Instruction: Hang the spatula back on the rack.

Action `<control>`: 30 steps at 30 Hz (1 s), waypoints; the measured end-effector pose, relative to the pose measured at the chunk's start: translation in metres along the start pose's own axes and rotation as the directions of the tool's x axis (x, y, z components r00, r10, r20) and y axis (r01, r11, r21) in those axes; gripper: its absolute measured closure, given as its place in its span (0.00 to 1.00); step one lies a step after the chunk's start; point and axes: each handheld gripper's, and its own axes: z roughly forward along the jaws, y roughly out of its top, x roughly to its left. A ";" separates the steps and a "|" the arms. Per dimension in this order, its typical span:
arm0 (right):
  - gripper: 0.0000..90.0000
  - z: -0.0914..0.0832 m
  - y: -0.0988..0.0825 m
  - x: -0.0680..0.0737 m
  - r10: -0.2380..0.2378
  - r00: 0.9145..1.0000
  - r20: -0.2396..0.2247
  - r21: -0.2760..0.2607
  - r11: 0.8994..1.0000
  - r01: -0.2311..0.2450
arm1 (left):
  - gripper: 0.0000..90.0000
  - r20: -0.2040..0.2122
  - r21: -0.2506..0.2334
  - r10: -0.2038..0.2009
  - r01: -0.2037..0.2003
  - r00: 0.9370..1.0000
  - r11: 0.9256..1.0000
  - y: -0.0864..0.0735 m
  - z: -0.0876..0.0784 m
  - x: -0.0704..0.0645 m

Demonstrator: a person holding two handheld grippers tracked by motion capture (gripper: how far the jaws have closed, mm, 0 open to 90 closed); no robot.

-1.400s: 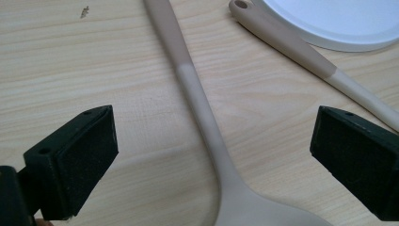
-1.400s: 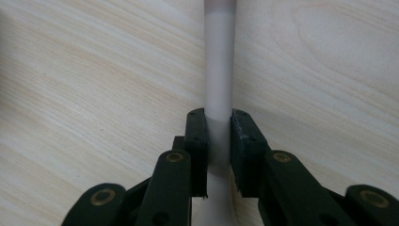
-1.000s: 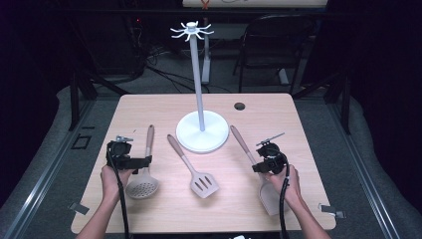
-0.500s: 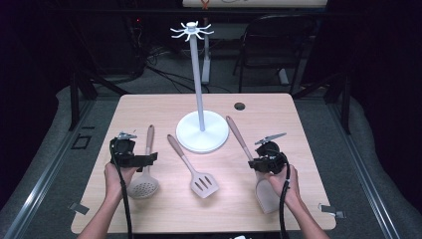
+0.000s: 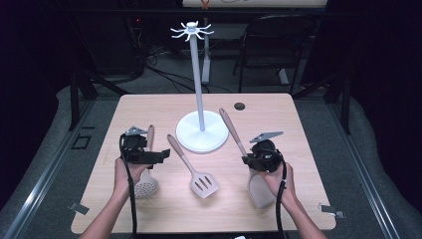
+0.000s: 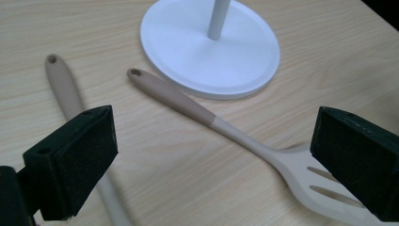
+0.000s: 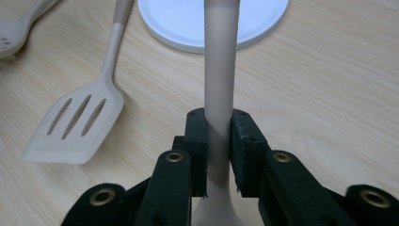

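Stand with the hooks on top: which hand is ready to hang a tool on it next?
Right, probably. The right gripper is shut on a spatula handle, which already points toward the stand. The left gripper is open with nothing gripped, above the table between the skimmer and the slotted turner.

Light wood-grain table (image 5: 308,149), rectangular, rounded corners, evenly lit from above; a small dark round grommet (image 5: 240,106) sits near its far edge. Strips of tape (image 5: 79,208) hold the near corners, left and right. Floor (image 5: 45,149) around the table is grey carpet, with dark metal rails running diagonally along both sides. Behind the table the room falls off into darkness: black frame legs, loose cables (image 5: 164,74) on the floor, a dark folding chair (image 5: 271,45) at right rear, and a pale upright post beside it.
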 end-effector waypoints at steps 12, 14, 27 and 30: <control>0.87 0.003 0.017 0.011 -0.029 1.000 0.001 -0.049 0.998 0.029 | 0.00 0.085 0.004 0.050 -0.051 0.995 0.999 0.020 0.016 -0.030; 0.87 0.004 0.019 0.011 -0.031 1.000 -0.003 -0.056 0.998 0.031 | 0.00 0.097 0.007 0.051 -0.052 0.994 0.999 0.023 0.018 -0.033; 0.87 0.005 0.027 0.014 -0.028 1.000 -0.006 -0.115 0.993 0.027 | 0.03 0.202 -0.013 0.051 -0.049 0.978 0.999 0.047 0.050 -0.064; 0.87 0.006 0.026 0.015 -0.031 1.000 -0.003 -0.123 0.992 0.030 | 0.04 0.222 -0.021 0.067 -0.064 0.973 0.998 0.050 0.057 -0.073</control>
